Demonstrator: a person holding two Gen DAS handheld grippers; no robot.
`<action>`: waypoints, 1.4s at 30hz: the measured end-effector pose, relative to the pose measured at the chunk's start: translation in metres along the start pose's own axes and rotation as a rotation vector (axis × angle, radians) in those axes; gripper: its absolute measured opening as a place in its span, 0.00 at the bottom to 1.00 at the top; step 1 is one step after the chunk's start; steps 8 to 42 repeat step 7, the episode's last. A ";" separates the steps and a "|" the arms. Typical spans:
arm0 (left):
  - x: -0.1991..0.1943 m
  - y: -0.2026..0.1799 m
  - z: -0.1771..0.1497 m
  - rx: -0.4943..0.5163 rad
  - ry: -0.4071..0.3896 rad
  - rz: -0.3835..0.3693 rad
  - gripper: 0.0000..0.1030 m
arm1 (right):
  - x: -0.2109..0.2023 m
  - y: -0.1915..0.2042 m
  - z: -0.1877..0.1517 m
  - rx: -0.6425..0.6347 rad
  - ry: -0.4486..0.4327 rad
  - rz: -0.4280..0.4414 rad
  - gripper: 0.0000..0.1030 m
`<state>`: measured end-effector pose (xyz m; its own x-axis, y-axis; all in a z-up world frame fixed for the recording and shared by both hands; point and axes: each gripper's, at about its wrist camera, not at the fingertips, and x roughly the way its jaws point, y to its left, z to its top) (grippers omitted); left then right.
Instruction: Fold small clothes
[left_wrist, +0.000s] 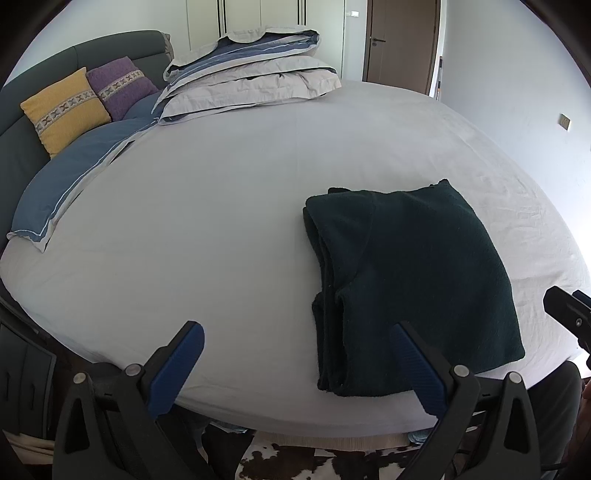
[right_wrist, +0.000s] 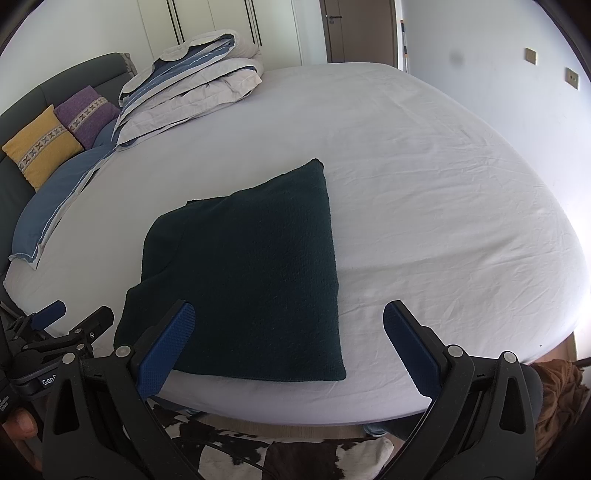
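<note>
1. Risk of undoing the fold comes first: the dark green knitted garment (right_wrist: 243, 280) lies folded in a thick stack near the front edge of the bed sheet (right_wrist: 424, 192), and the layered edges on its left side look loose, so a pinch that catches only the top layer would likely peel the stack open.
2. Sliding is the second hazard, in my judgement: dragging the garment toward the near edge could tip it off the mattress onto the cowhide rug (right_wrist: 303, 458) below.
3. Left gripper (left_wrist: 299, 369) hangs low at the bed's front edge with its blue pads spread wide and nothing between them; its right finger overlaps the garment's near-left corner in view, though contact cannot be told.
4. Right gripper (right_wrist: 288, 347) hovers level just in front of the garment's near edge, jaws wide apart and empty.
5. Folded duvet (left_wrist: 251, 74) and cushions sit well apart at the far side.
</note>
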<state>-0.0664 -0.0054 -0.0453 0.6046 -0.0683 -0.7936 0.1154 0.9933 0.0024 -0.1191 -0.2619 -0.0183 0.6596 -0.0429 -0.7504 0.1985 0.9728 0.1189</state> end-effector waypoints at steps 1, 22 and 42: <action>0.000 0.001 0.000 -0.001 0.001 0.000 1.00 | 0.000 0.000 0.000 0.001 0.000 0.000 1.00; 0.001 0.002 -0.001 0.000 0.001 0.001 1.00 | 0.000 0.001 0.000 0.002 0.000 0.000 1.00; 0.001 0.002 -0.001 0.000 0.001 0.001 1.00 | 0.000 0.001 0.000 0.002 0.000 0.000 1.00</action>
